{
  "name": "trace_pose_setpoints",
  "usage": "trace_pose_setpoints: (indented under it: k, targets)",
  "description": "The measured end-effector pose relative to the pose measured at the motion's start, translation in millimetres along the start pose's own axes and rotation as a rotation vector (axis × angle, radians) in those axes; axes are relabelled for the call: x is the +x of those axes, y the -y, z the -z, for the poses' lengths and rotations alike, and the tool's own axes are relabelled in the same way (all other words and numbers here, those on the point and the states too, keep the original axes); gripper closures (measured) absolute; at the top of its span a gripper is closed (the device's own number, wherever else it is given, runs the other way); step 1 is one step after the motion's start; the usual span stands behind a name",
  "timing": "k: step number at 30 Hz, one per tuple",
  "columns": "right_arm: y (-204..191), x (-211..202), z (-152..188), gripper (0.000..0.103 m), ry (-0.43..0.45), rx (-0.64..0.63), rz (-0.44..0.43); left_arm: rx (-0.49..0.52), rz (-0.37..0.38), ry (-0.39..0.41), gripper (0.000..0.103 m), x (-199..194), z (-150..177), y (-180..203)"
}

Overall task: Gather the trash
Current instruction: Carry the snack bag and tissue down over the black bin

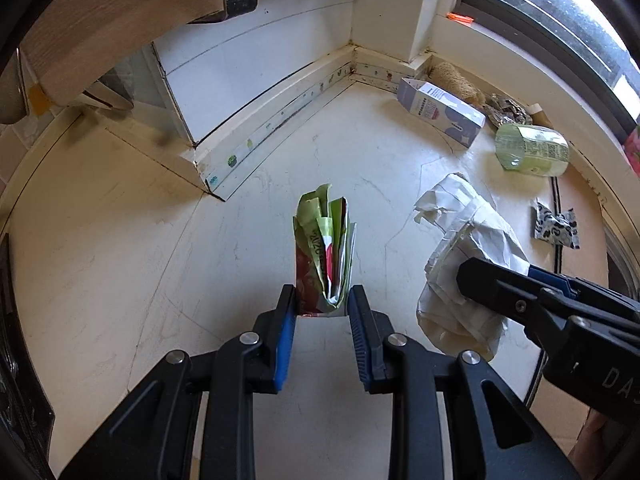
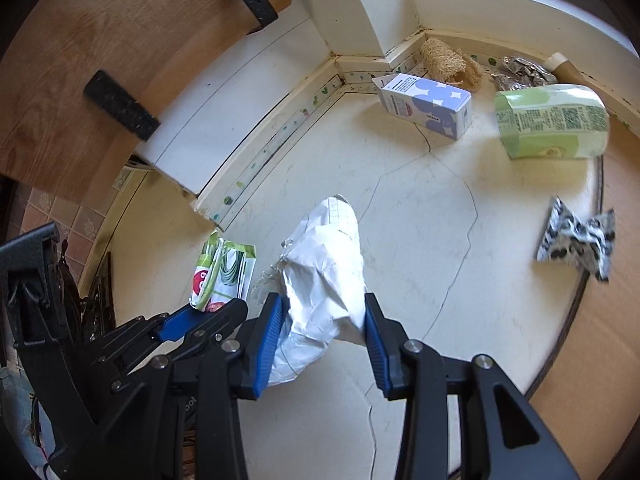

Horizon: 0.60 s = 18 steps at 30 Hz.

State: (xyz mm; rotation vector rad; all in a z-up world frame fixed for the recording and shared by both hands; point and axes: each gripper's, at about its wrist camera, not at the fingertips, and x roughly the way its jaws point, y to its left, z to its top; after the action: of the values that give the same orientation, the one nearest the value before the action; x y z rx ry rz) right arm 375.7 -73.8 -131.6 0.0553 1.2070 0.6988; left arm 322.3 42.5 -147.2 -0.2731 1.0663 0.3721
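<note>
While left gripper (image 1: 322,304) pinches green wrapper (image 1: 326,248), right gripper (image 2: 325,316) clamps white paper (image 2: 324,276) (crumpled).

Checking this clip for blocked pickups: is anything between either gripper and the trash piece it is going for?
Nothing visible. The left gripper is shut on the green and red wrapper, and the right gripper is shut on the crumpled white paper, with no object in between.

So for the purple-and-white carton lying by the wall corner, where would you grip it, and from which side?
Grip the purple-and-white carton across its long flat side panels, mid-body, coming down from above. It lies on its side on the floor, so the broad faces are parallel and exposed; the gabled end toward the wall corner tapers and would slip. The loofah crowds the wall side, so approach from the open floor side.
</note>
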Motion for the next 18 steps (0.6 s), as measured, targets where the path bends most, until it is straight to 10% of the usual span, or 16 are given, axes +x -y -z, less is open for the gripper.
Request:
trace_pose_setpoints:
  k: [18]
  targets:
    - [-73,-56,121,0.063,0.136,0.126,0.118,0.229,0.137,0.068,0.079,-86,99,-51]
